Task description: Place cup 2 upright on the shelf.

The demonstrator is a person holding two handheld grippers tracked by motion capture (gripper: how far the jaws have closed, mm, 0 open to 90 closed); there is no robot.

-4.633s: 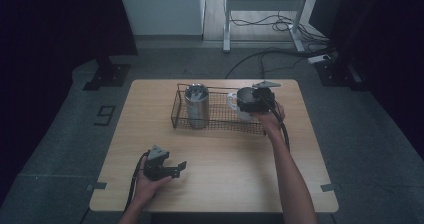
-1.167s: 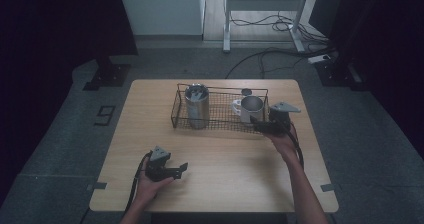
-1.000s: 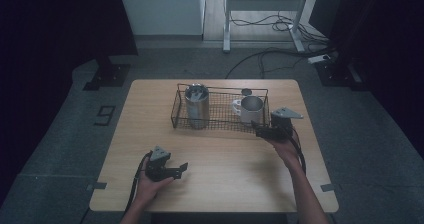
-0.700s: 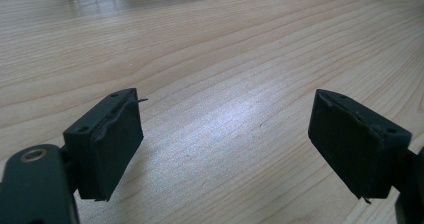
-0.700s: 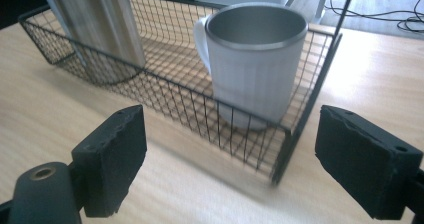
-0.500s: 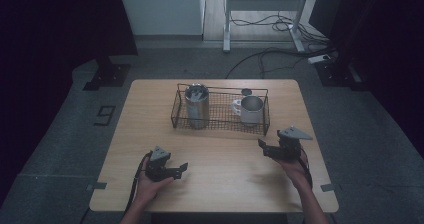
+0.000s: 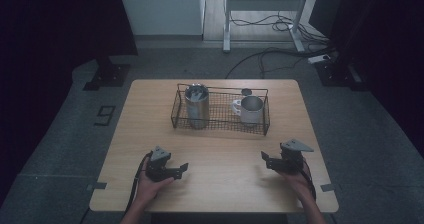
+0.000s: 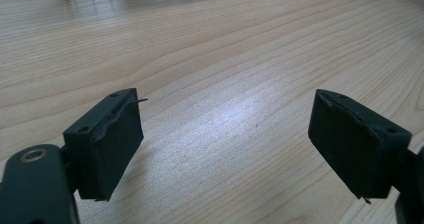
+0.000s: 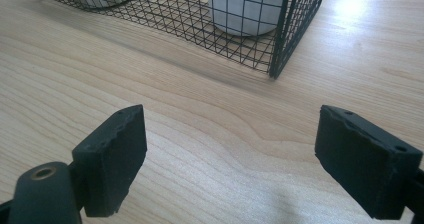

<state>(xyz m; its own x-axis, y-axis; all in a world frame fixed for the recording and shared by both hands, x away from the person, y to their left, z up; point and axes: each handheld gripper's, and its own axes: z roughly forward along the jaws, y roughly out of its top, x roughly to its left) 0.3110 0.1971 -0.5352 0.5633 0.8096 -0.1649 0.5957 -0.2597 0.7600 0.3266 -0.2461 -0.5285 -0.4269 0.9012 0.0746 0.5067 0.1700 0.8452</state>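
Observation:
A black wire basket (image 7: 265, 115) stands at the back middle of the wooden table (image 7: 220, 149). In it stand a tall steel cup (image 7: 196, 106) on the left and a white mug (image 7: 250, 110) on the right. My left gripper (image 7: 182, 168) rests in a hand at the near left, open, with bare wood between its jaws (image 8: 225, 139). My right gripper (image 7: 265, 158) is held at the near right, open and with nothing in it (image 9: 230, 159). It points toward the basket's right corner (image 9: 280, 39) and the mug (image 9: 245, 9).
A small dark round lid (image 7: 246, 91) lies on the table just behind the basket. Bare wood stretches between the two grippers and the basket's front. The table's near edge (image 7: 215, 210) is close behind both hands.
My right gripper has drawn back from the basket's right end toward the near right of the table and come lower. The left gripper has stayed put.

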